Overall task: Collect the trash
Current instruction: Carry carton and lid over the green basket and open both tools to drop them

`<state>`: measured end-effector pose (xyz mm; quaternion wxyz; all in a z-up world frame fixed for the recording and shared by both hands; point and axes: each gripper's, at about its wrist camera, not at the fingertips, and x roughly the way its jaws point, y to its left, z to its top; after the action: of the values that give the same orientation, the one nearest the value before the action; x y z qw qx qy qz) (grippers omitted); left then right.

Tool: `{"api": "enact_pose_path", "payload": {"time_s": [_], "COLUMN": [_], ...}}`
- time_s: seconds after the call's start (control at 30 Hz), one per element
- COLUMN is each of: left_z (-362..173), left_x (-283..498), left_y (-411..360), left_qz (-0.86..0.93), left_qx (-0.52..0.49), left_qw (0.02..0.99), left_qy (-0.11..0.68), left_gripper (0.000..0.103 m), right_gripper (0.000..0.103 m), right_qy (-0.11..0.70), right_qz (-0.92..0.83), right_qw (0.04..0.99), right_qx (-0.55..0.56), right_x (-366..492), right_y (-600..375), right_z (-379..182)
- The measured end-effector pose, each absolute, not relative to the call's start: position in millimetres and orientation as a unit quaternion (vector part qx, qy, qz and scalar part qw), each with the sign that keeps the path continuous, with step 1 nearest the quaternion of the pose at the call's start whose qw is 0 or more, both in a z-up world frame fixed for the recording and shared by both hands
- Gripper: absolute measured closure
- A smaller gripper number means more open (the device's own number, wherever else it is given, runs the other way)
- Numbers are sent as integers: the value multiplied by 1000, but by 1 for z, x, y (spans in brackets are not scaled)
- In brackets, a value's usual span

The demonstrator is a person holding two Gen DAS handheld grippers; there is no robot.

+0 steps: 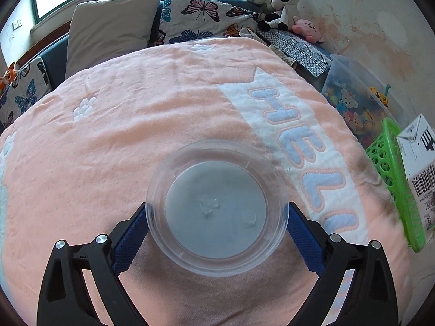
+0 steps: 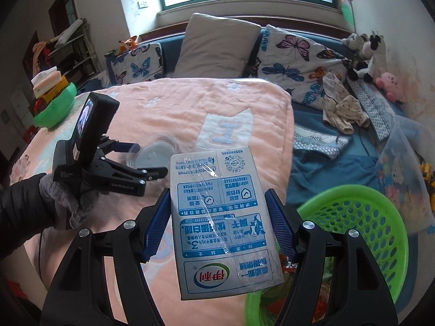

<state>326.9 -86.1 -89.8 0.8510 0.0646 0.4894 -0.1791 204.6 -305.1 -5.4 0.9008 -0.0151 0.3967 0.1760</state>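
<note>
Blue pads of my left hand-held gripper (image 1: 217,218) straddle a clear plastic bowl (image 1: 216,212) at lower centre, jaws spread wide and not yet squeezing, ready to pick it off the pink blanket (image 1: 136,125). My right hand-held gripper (image 2: 218,222) pinches a milk carton (image 2: 220,217) upright, carried toward the green basket (image 2: 380,233) at lower right, probably for dropping in.

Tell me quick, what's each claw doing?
Left gripper: open around the clear plastic bowl, not squeezing.
Right gripper: shut on the milk carton.
</note>
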Motion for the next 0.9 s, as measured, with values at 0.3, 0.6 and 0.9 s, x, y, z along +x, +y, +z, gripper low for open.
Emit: {"api": "enact_pose_path", "payload": {"time_s": [0.3,0.6,0.9], "left_z": [-90,-76,-50], "left_x": [328,303,266], "left_y": [-91,-97,-113], "left_qz": [-179,-190,-215], "left_qx": [74,79,80], "left_qw": [858,863,868], "left_qy": [476,462,439], "left_gripper": [13,13,13], "right_gripper": [34,34,34], "right_qy": [394,399,402], "right_qz": [129,73,26], "right_qw": [910,912,913], "right_qx": [17,54,68], "right_x": [189,166,146], "right_y": [-343,-383,-409], "right_z": [-9,-19,-25]}}
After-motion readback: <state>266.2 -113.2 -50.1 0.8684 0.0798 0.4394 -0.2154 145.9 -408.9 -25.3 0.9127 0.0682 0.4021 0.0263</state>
